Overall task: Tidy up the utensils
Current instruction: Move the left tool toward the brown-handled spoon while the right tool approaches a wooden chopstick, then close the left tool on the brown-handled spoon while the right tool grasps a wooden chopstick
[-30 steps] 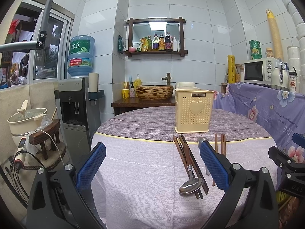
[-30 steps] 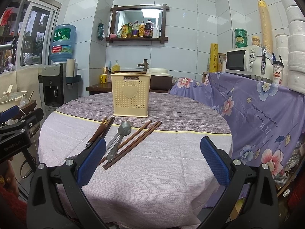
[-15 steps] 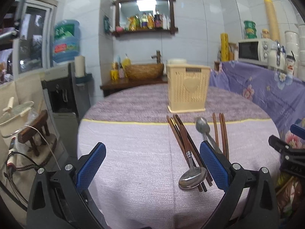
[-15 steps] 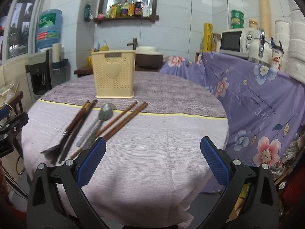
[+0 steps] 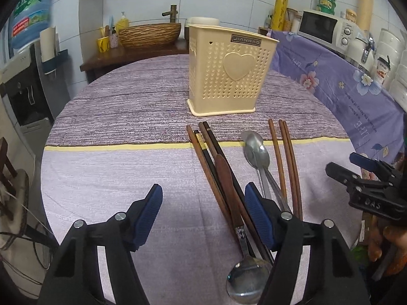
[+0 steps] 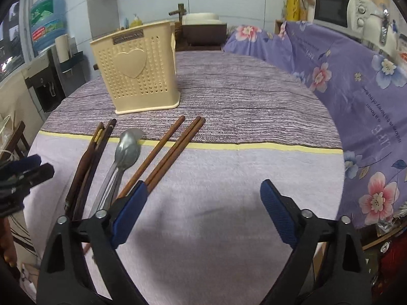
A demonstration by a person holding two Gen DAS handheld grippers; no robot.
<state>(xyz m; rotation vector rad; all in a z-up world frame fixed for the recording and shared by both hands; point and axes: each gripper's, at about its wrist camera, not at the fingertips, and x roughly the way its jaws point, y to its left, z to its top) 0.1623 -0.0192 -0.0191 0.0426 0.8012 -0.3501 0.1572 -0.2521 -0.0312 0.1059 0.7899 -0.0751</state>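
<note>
A cream perforated utensil holder (image 5: 229, 71) with a heart stands on the round table; it also shows in the right wrist view (image 6: 140, 68). In front of it lie dark chopsticks (image 5: 211, 157), a wooden-handled spoon (image 5: 234, 203), metal spoons (image 5: 257, 152) and brown chopsticks (image 5: 287, 157). My left gripper (image 5: 203, 211) is open and empty, low over the cloth, its right finger beside the wooden-handled spoon. My right gripper (image 6: 203, 208) is open and empty, its left finger over the near ends of the brown chopsticks (image 6: 168, 150). The metal spoons (image 6: 124, 152) lie left of them.
The table has a purple and lilac cloth (image 5: 122, 117) with a yellow stripe. A floral purple cover (image 6: 356, 76) drapes a counter on the right with a microwave (image 5: 323, 28). A water dispenser (image 5: 23, 81) stands left. A basin (image 5: 150, 34) sits behind.
Both grippers have moved forward and tilted down over the table. The utensils and holder look closer and have not moved. Both stay open.
</note>
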